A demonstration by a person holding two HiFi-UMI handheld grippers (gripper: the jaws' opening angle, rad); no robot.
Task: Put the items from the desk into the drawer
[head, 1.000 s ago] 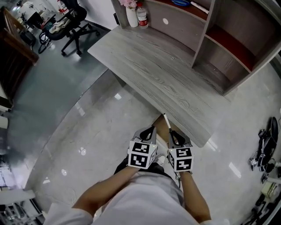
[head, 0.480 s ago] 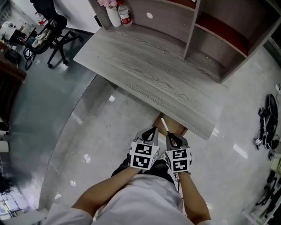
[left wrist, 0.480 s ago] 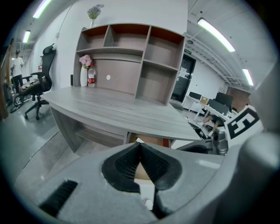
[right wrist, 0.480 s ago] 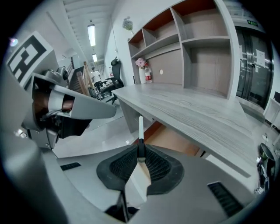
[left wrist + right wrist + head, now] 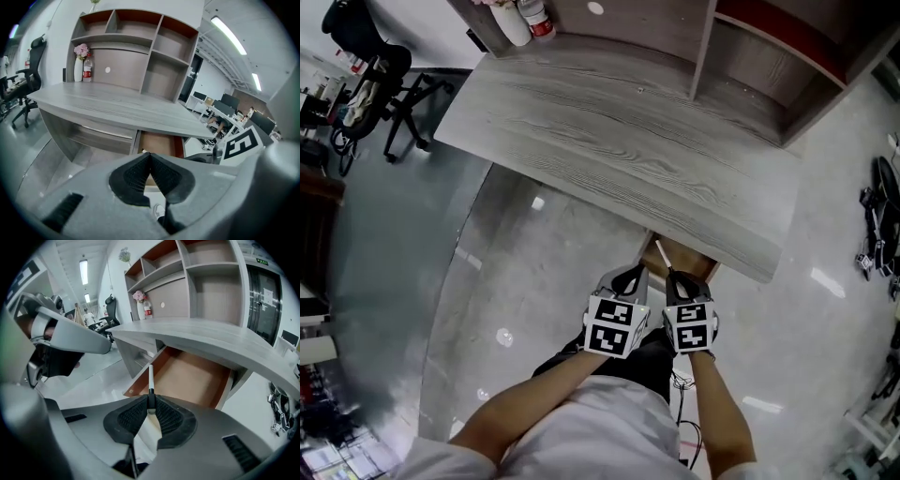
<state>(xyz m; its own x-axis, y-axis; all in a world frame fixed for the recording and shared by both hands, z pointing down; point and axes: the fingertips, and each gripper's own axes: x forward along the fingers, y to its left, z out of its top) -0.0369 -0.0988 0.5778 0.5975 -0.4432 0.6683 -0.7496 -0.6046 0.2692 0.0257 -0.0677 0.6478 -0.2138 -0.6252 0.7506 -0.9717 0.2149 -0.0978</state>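
A thin white pen [image 5: 150, 376] with a dark end is pinched between the jaws of my right gripper [image 5: 151, 401], which is shut on it; the pen [image 5: 661, 255] points out over the open drawer. The drawer [image 5: 187, 376] has a bare brown bottom and sticks out from under the grey wood desk [image 5: 609, 141]. In the head view the drawer [image 5: 698, 267] shows just beyond both grippers. My left gripper [image 5: 150, 155] is shut with nothing in it, and sits close beside the right gripper [image 5: 678, 278], left gripper [image 5: 628, 275] on the left.
A white vase with pink flowers [image 5: 78, 65] and a red-labelled bottle [image 5: 87, 70] stand at the desk's far left corner. A shelf unit [image 5: 750, 47] sits on the desk's back. An office chair [image 5: 384, 84] stands at far left; black cables [image 5: 881, 225] lie at right.
The head view has shifted, so desk and drawer sit higher and further right in the frame. Both grippers stay side by side before the drawer, the pen still held.
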